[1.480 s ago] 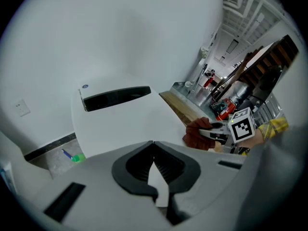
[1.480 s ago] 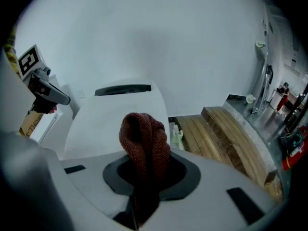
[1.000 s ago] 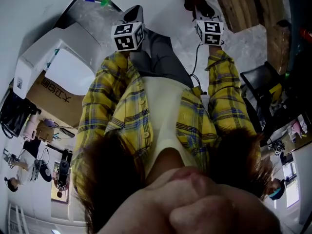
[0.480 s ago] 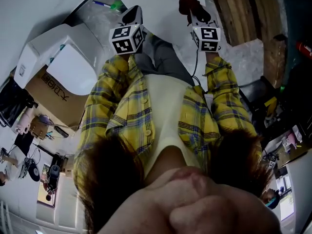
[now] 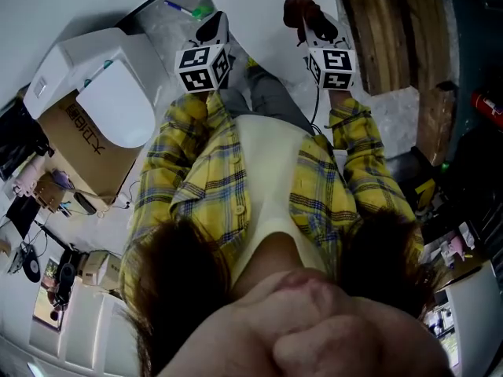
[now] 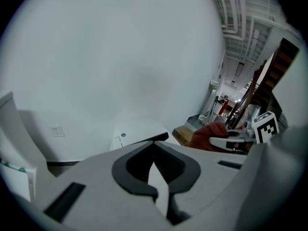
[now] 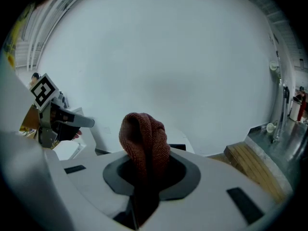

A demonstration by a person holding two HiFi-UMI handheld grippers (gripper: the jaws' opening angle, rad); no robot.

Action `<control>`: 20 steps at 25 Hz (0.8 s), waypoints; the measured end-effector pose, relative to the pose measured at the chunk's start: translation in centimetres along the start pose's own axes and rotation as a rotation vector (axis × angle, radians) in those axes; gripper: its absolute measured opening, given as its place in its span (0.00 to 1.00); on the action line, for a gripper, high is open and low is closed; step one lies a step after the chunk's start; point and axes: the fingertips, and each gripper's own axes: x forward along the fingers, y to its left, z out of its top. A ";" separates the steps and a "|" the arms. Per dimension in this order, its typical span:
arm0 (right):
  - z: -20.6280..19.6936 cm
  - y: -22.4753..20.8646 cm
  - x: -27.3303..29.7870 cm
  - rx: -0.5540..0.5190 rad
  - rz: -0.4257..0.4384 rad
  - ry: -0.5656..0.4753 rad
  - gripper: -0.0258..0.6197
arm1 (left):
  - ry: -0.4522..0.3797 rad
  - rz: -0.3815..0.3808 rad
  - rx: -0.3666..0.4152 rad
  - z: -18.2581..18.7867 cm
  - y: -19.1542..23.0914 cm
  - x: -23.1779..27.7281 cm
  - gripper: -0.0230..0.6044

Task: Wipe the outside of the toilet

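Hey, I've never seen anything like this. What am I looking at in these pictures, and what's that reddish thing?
A person in a yellow plaid shirt holds a two-jaw gripper in each hand. The head view comes from a camera on their head, looking steeply down. The other two views come from cameras riding on the grippers. The right gripper is clamped on a reddish-brown cloth; that is the reddish thing. The left gripper has its jaws together and holds nothing. To the person's left stands a white toilet, lid down, next to a cardboard box.
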 end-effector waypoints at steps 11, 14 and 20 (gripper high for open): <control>4.5 3.6 -0.1 0.005 0.096 -0.043 0.17 | -0.097 0.088 -0.002 2.0 2.5 -4.4 0.05; 5.3 4.5 -0.3 0.000 0.119 -0.049 0.17 | -0.125 0.106 -0.002 2.4 2.9 -5.7 0.05; 6.7 6.3 -0.2 -0.011 0.151 -0.059 0.17 | -0.170 0.150 -0.004 3.3 4.3 -7.9 0.05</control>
